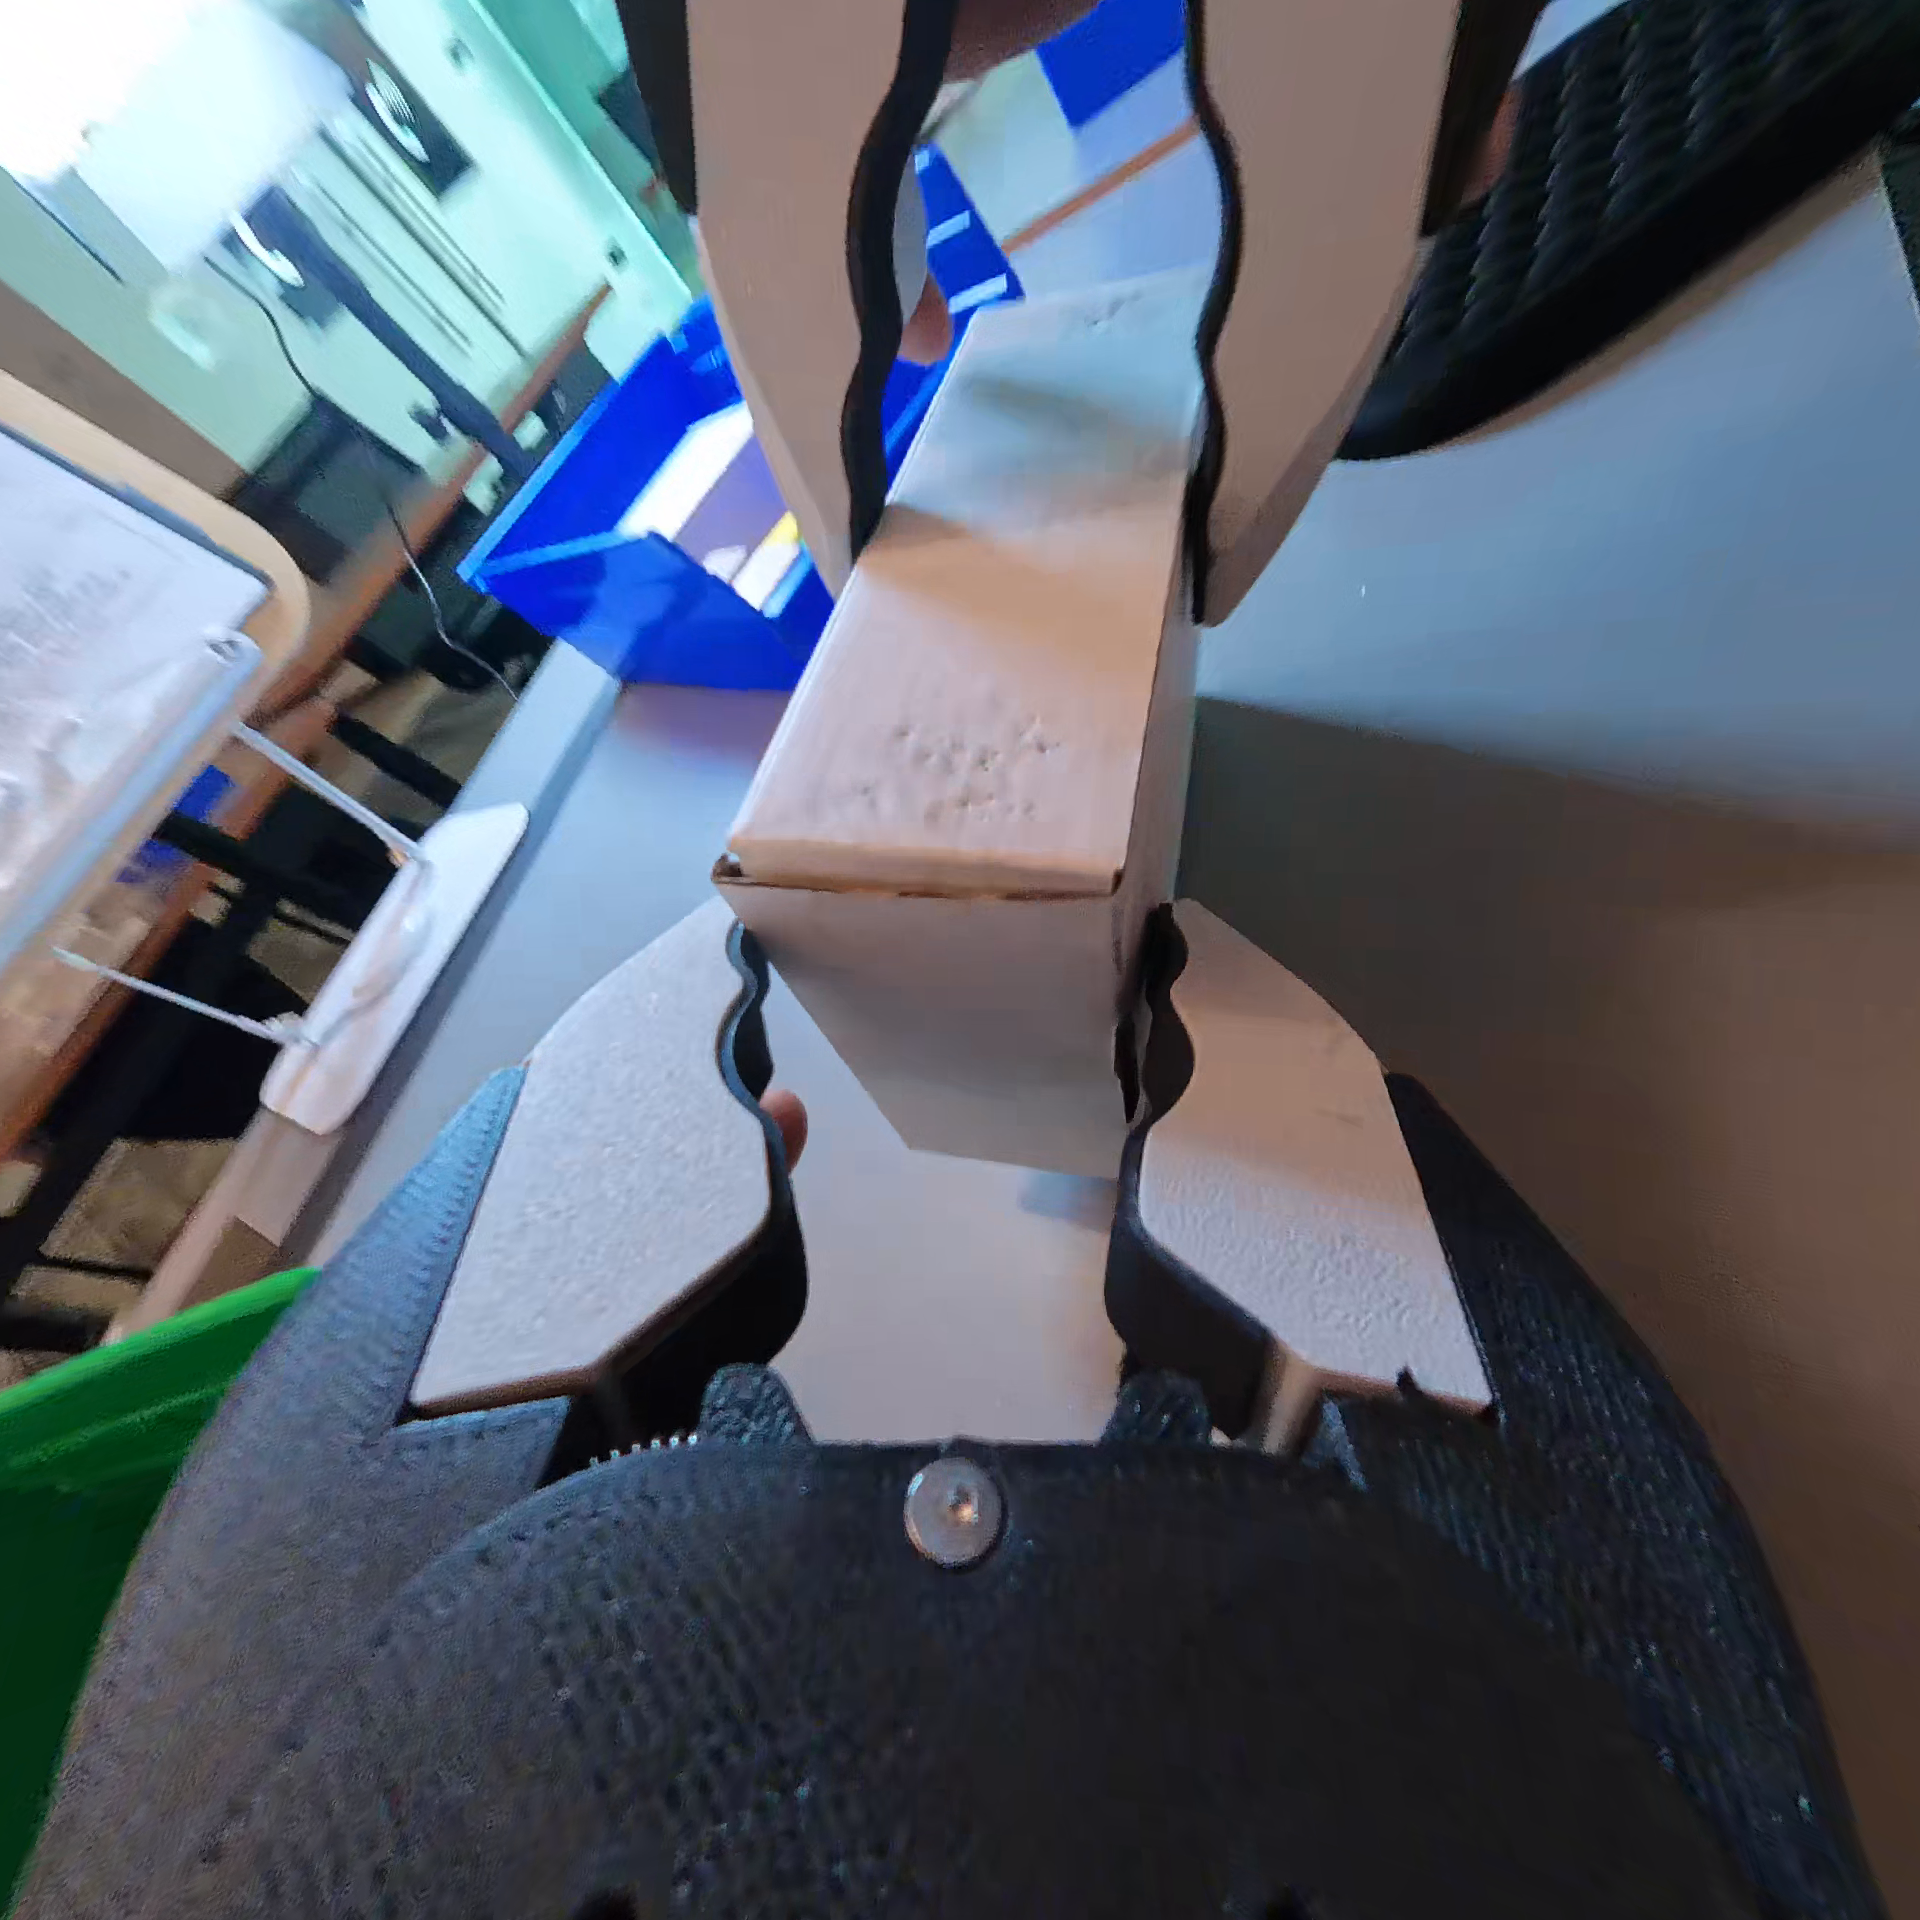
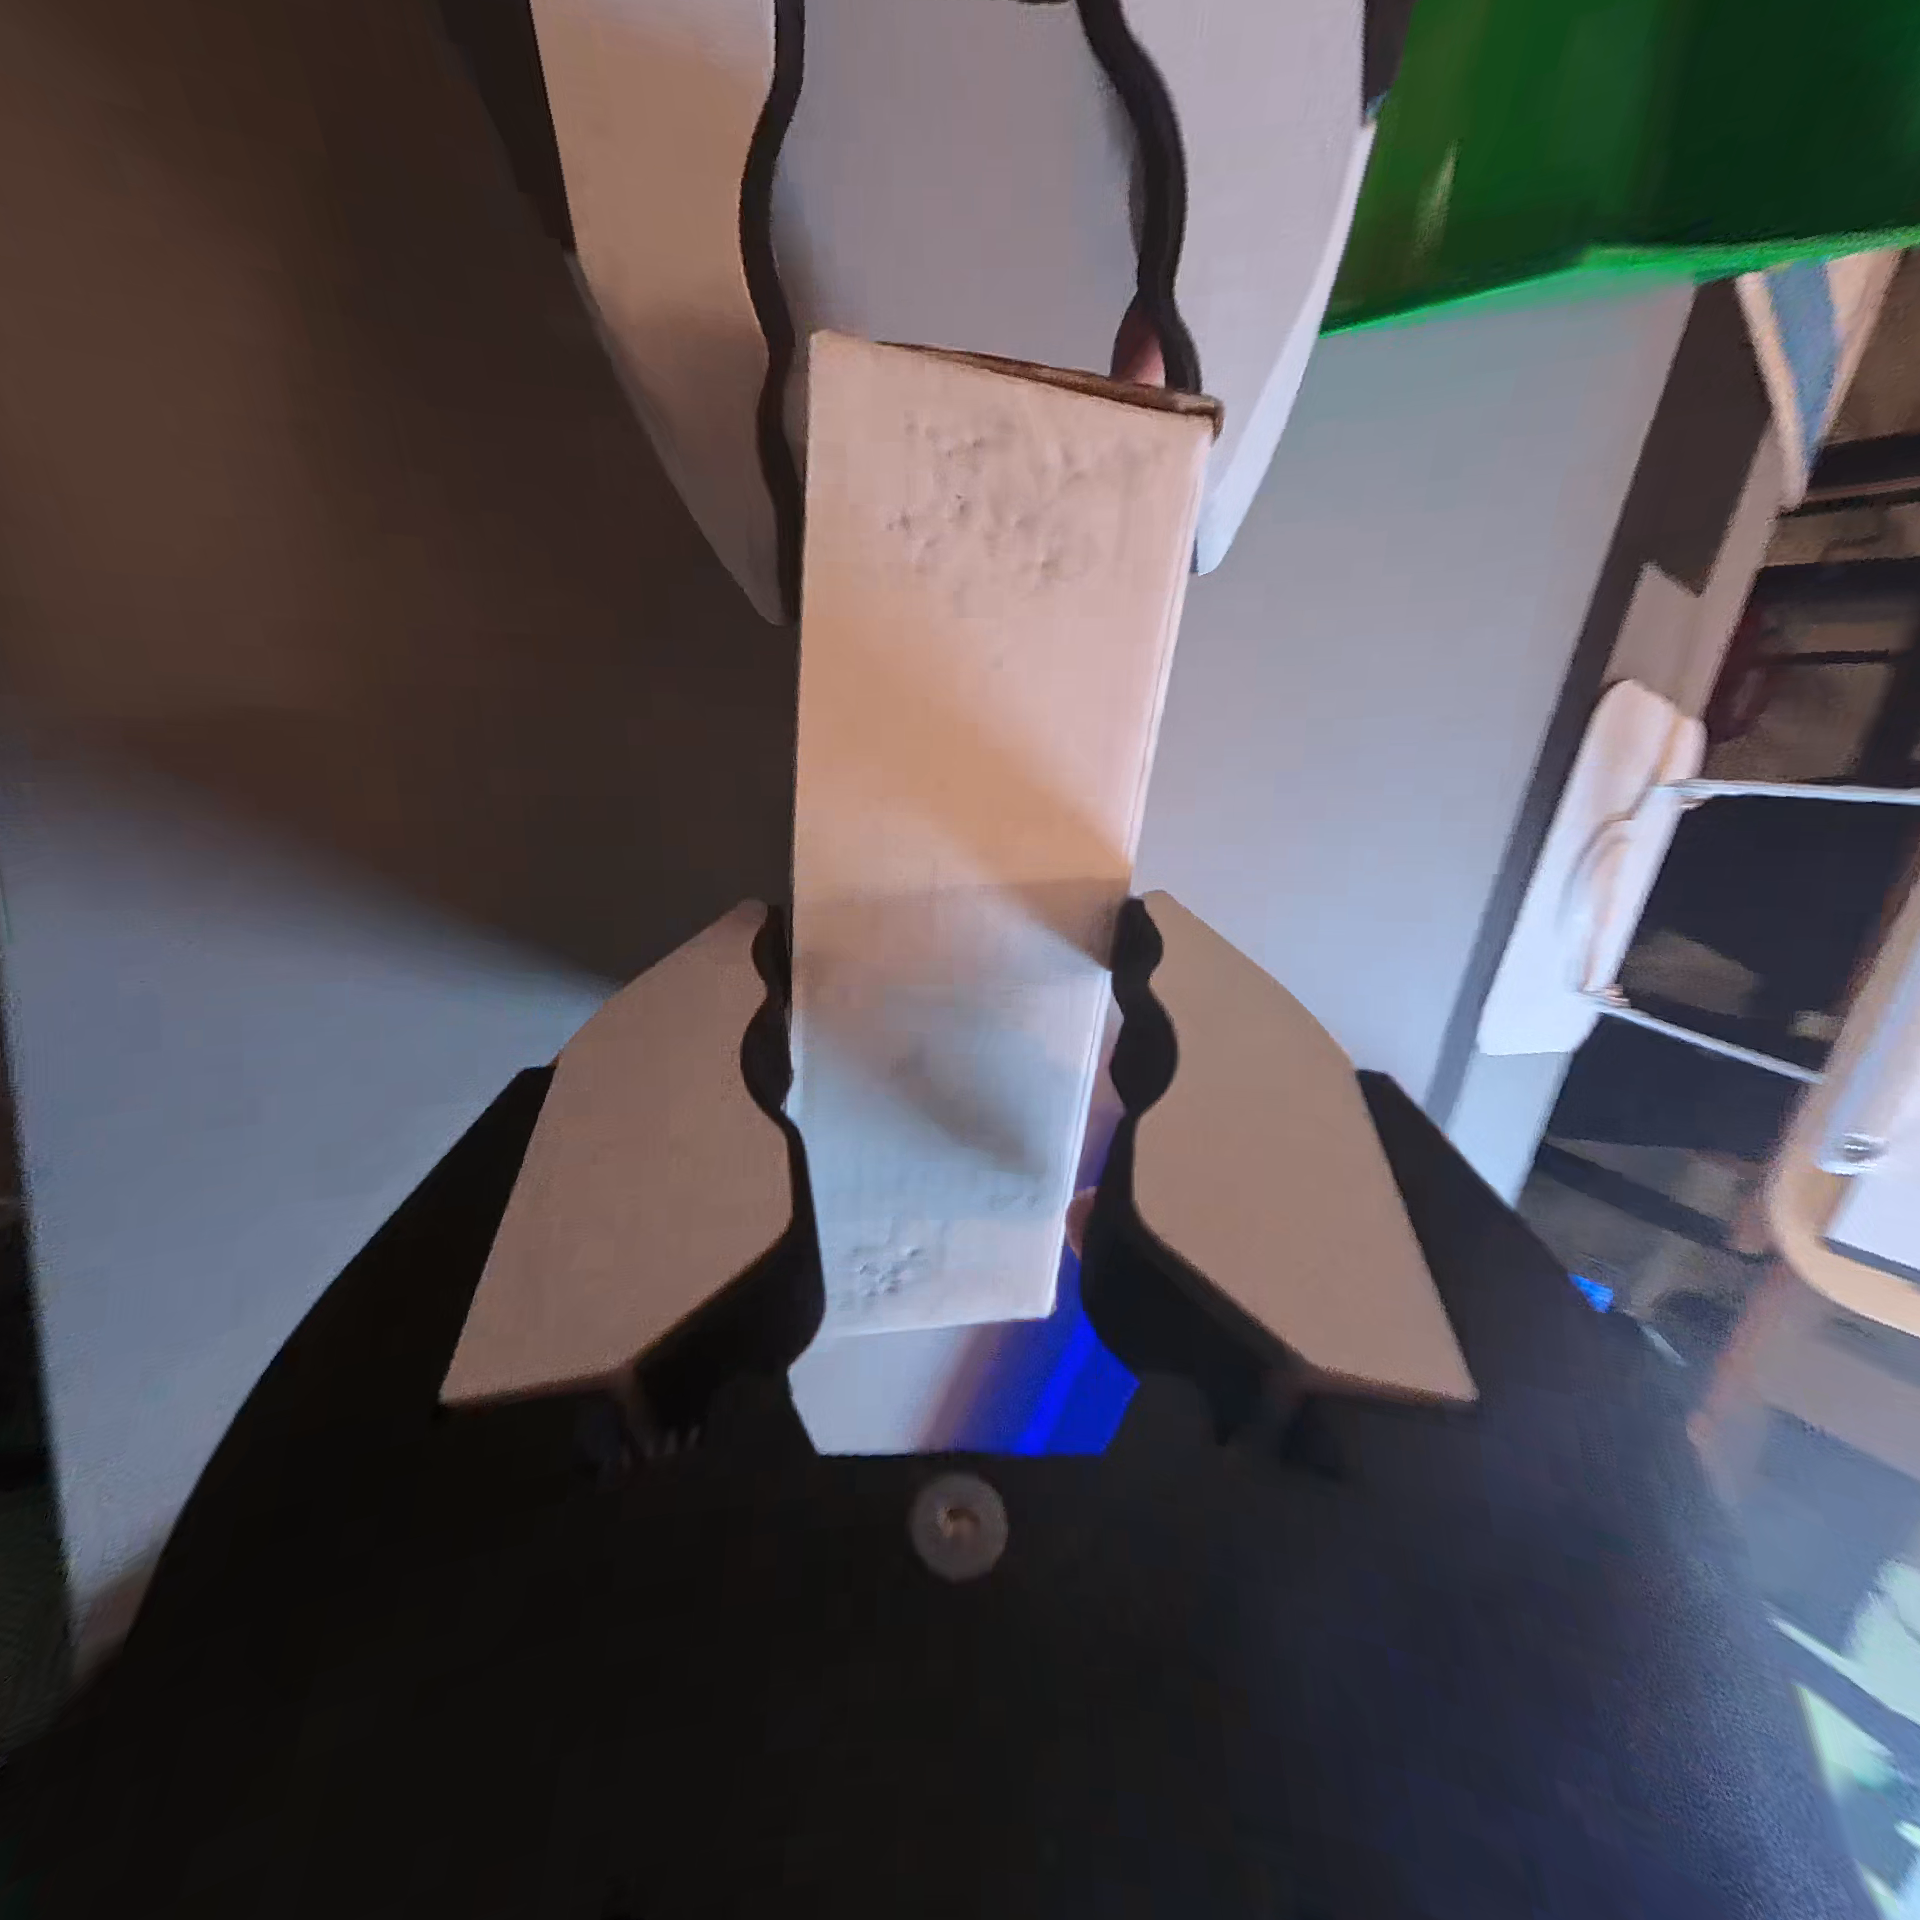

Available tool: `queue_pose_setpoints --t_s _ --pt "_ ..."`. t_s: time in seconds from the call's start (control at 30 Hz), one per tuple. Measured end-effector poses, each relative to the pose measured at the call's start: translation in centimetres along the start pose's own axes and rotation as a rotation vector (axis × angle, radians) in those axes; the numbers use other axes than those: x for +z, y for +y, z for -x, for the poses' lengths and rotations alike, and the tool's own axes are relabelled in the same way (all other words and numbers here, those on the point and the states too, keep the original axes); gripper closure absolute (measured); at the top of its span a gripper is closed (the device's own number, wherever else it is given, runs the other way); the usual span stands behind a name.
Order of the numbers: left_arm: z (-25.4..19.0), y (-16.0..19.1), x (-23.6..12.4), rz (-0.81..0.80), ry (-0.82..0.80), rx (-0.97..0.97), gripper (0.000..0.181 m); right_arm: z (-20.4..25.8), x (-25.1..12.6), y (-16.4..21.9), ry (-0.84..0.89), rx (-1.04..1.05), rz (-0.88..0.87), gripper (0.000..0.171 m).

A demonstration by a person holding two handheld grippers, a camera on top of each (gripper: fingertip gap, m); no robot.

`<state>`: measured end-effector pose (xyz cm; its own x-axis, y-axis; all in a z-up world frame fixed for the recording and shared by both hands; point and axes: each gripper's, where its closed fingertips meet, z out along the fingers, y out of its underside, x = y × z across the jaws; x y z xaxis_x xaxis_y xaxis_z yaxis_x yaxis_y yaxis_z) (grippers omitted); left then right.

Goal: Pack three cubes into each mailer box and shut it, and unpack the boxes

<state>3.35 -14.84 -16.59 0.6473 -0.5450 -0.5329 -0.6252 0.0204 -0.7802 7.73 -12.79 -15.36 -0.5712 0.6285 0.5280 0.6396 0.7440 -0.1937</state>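
Left wrist view: the left tool (image 1: 951,1023) clamps the near end of a white box (image 1: 966,727) while the right tool (image 1: 1029,395) clamps its far end, so the shut box hangs between them above the grey surface (image 1: 1558,665), likely for carrying; a blue bin (image 1: 644,582) sits toward the surface's far edge. Right wrist view: the right tool (image 2: 948,1039) grips one end of the box (image 2: 987,675), the left tool (image 2: 977,312) the other, a green bin (image 2: 1662,135) at the upper right; only dents mark the lid, no readable writing or brand
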Motion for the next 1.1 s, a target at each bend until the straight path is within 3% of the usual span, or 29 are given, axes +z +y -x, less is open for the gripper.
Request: queue_pose_setpoints --t_s 0.07,0.2,0.3,0.4,0.53,0.67,0.83,0.93,1.0,1.1 --pt "0.9 -1.0 -0.7 -0.076 -0.06 -0.006 0.11 -0.9 -1.0 -0.1 0.058 -0.022 -0.013 0.111" --pt "4.9 -1.6 -2.8 -0.198 -0.106 -0.284 0.105 -6.2 -5.8 2.4 0.285 0.015 0.006 0.111" --pt "7.4 -0.6 -3.8 -0.241 -0.143 -0.43 0.111 -13.0 -10.1 8.2 0.561 0.038 0.124 0.111" --pt "7.8 -0.1 -3.8 -0.234 -0.151 -0.457 0.113 -18.4 -11.3 15.6 0.73 0.023 0.278 0.111" --pt "7.2 0.5 -3.4 -0.188 -0.165 -0.403 0.114 -21.7 -6.4 24.6 0.748 0.036 0.376 0.111" --pt "7.7 1.6 -3.8 -0.146 -0.215 -0.378 0.116 -22.9 0.3 30.6 0.754 0.046 0.45 0.111" --pt "8.9 3.2 -4.6 -0.105 -0.271 -0.399 0.117 -22.4 6.1 34.0 0.629 0.083 0.513 0.106" --pt "9.6 4.0 -5.0 -0.076 -0.303 -0.397 0.117 -21.6 7.3 34.4 0.504 0.122 0.516 0.097" --pt "10.1 4.6 -5.3 -0.045 -0.331 -0.373 0.116 -21.3 7.4 33.5 0.438 0.175 0.461 0.101" --pt "10.8 6.1 -6.0 0.078 -0.363 -0.311 0.114 -22.0 7.0 32.6 0.409 0.255 0.399 0.12"
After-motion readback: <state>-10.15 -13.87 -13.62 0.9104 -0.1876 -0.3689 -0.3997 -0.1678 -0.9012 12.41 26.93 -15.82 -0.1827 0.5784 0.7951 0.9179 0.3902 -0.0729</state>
